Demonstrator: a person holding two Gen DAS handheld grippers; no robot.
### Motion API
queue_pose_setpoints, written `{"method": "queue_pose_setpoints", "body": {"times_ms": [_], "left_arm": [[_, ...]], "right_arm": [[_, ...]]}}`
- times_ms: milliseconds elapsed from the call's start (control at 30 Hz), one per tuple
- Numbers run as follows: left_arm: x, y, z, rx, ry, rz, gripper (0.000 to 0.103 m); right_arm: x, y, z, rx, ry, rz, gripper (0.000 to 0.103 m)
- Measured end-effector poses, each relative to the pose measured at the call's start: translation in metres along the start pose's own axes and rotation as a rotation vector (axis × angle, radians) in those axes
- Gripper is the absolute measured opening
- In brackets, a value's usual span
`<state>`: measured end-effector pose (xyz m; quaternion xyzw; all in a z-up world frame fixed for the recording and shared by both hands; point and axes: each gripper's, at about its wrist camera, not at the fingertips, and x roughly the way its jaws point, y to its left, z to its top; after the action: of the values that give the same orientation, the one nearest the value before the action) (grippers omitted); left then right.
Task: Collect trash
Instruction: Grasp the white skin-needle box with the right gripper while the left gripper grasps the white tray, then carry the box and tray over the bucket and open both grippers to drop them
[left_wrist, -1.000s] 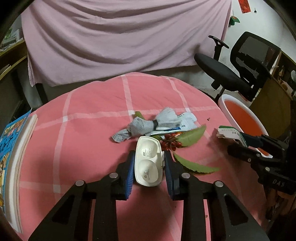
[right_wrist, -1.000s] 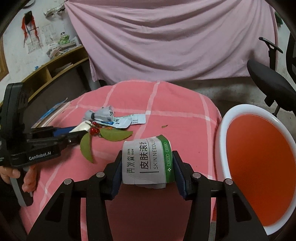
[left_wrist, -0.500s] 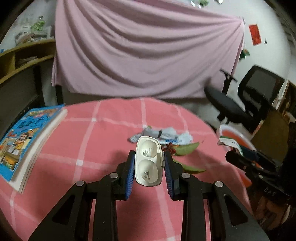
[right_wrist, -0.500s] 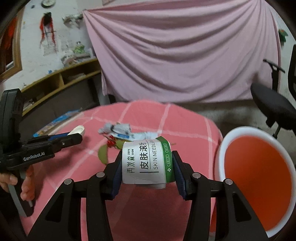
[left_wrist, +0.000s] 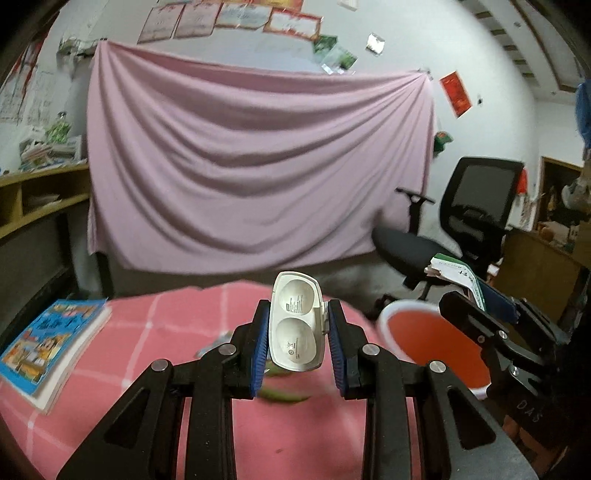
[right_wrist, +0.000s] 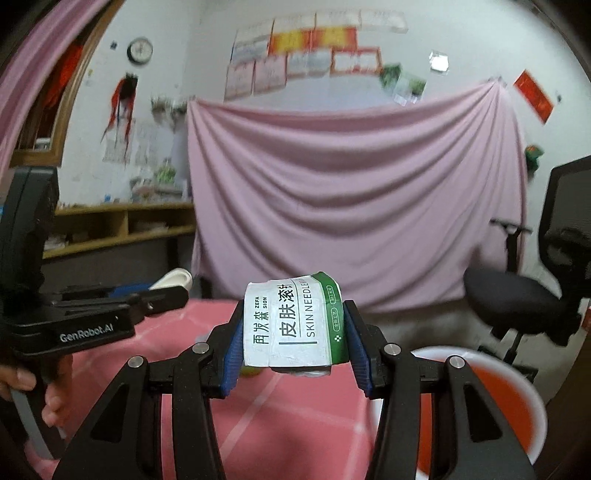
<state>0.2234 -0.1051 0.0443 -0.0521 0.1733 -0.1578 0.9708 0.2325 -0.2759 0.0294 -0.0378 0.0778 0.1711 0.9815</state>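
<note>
My left gripper (left_wrist: 297, 328) is shut on a white two-cup plastic case (left_wrist: 297, 320), held above the pink checked tablecloth (left_wrist: 155, 328). My right gripper (right_wrist: 294, 332) is shut on a crumpled white and green carton (right_wrist: 294, 325) printed SKIN NEEDLE. The orange bin with a white rim (left_wrist: 436, 347) stands off the table's right edge; in the right wrist view the bin (right_wrist: 498, 398) is low on the right. The right gripper (left_wrist: 476, 295) with its carton (left_wrist: 456, 271) shows right of the bin. The left gripper (right_wrist: 166, 291) shows at the left, held by a hand (right_wrist: 22, 380). Green leaf trash (left_wrist: 280, 393) lies blurred behind the left fingers.
A blue picture book (left_wrist: 48, 343) lies at the table's left edge. A black office chair (left_wrist: 454, 229) stands beyond the bin. A pink sheet (left_wrist: 258, 166) hangs over the back wall, and wooden shelves (right_wrist: 122, 229) run along the left.
Both grippers have risen and tilted up towards level, each keeping its item. The trash pile on the table has dropped almost out of sight, and the wall now fills both views.
</note>
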Motion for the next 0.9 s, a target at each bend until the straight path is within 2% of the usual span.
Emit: {"method": "queue_pose_setpoints", "body": {"times_ms": [233, 433, 567, 700, 900], "left_arm": [[0.009, -0.038, 0.014, 0.035, -0.042, -0.050, 0.025], [0.035, -0.085, 0.024, 0.089, -0.024, -0.121, 0.025], [0.062, -0.112, 0.024, 0.111, 0.055, -0.170, 0.025], [0.086, -0.133, 0.020, 0.136, 0.133, -0.192, 0.025], [0.120, -0.146, 0.008, 0.106, 0.272, -0.222, 0.025]], "right_arm": [[-0.015, -0.044, 0.006, 0.131, -0.062, -0.084, 0.047], [-0.032, -0.087, 0.004, 0.230, -0.067, -0.187, 0.047], [-0.038, -0.119, -0.005, 0.334, -0.046, -0.253, 0.047], [-0.035, -0.147, -0.017, 0.412, 0.023, -0.309, 0.047], [-0.025, -0.172, -0.034, 0.502, 0.140, -0.347, 0.047]]}}
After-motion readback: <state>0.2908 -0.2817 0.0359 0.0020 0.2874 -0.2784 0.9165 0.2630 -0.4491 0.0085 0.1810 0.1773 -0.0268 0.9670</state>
